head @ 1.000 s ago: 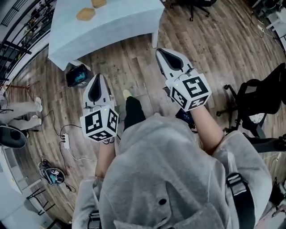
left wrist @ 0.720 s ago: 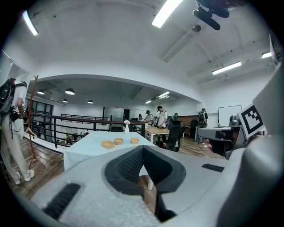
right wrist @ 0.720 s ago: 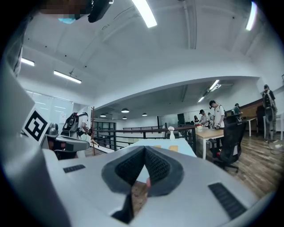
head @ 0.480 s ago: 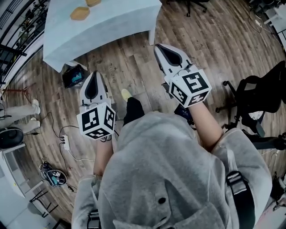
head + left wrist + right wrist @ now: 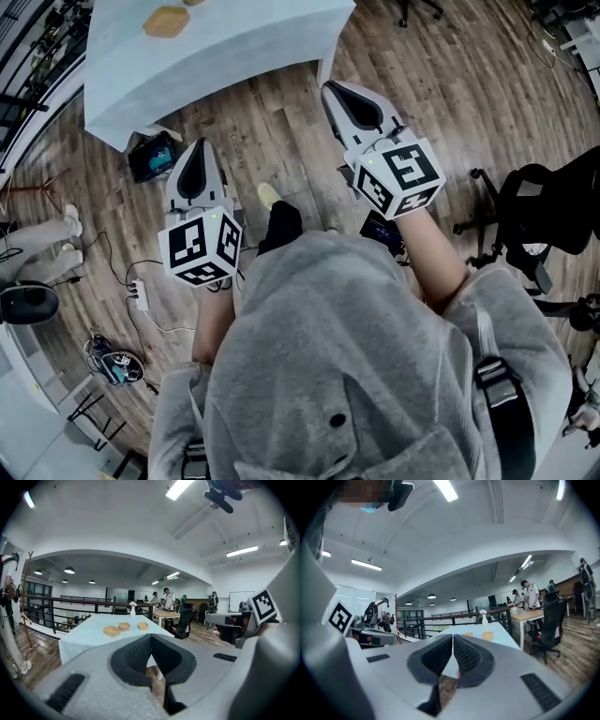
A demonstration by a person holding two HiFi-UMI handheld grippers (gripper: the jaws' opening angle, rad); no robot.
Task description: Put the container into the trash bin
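Tongs in both hands are pressed shut and empty: the left tongs (image 5: 199, 150) and the right tongs (image 5: 333, 92) are held out side by side over the wooden floor (image 5: 441, 84), well apart from each other. In each gripper view the dark ribbed pads meet at the tips with nothing between them. Each carries its marker cube, the left one (image 5: 202, 246) and the right one (image 5: 398, 176), close in front of the person's grey hooded top (image 5: 347, 375). Ahead stands a desk (image 5: 234, 47) covered with a pale blue cloth. The tan containers (image 5: 124, 627) lie on it, three in a loose row in the left gripper view, well apart from both tongs and untouched. The head view shows only one of them whole, near the top edge, and a sliver of another. A small white vase (image 5: 132, 609) stands toward the far end of the desk. On the floor just beside the desk's near left corner sits a dark bin (image 5: 155, 157), open at the top, ahead and to the left of the left tongs. A white power strip (image 5: 139, 298) lies on the floor at the left, and a black office chair (image 5: 553, 211) stands at the right.
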